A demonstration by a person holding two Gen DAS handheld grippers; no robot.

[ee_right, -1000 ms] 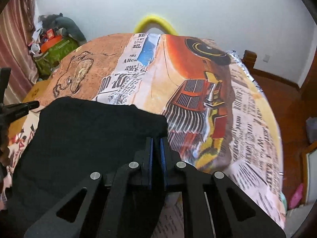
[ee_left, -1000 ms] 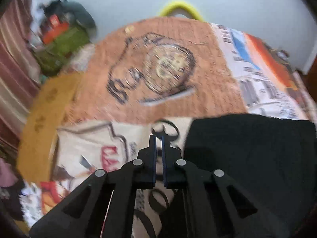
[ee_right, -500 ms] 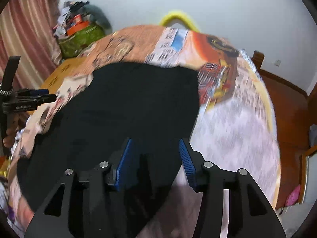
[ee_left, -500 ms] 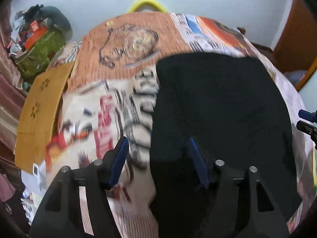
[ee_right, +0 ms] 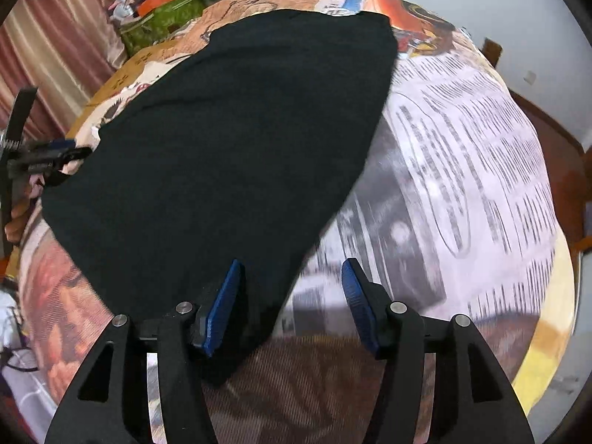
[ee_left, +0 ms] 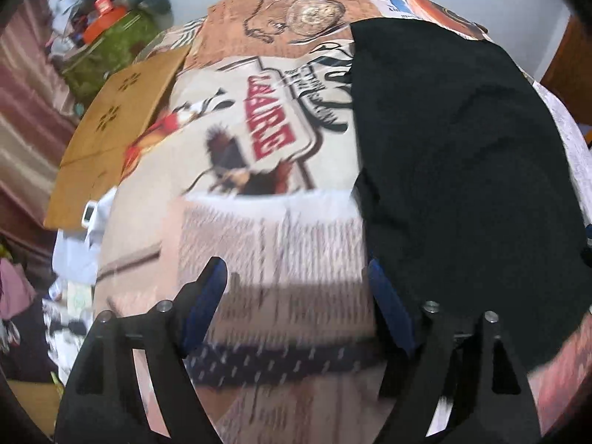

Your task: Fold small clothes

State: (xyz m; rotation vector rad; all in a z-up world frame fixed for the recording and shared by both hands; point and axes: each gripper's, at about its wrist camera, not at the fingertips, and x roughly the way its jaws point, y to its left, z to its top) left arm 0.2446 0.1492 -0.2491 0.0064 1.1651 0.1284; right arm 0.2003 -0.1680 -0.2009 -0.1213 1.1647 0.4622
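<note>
Our left gripper (ee_left: pixel 296 296) hangs with its jaws wide apart and nothing between them, just left of the black garment (ee_left: pixel 462 155) and over the bed's (ee_left: pixel 266 222) near edge. The garment lies flat in one neat dark panel along the middle of the bed, so we judge one fold laid down and further folds likely left. Our right gripper (ee_right: pixel 292 296) is likewise spread and empty, its left finger over the garment's near corner.
</note>
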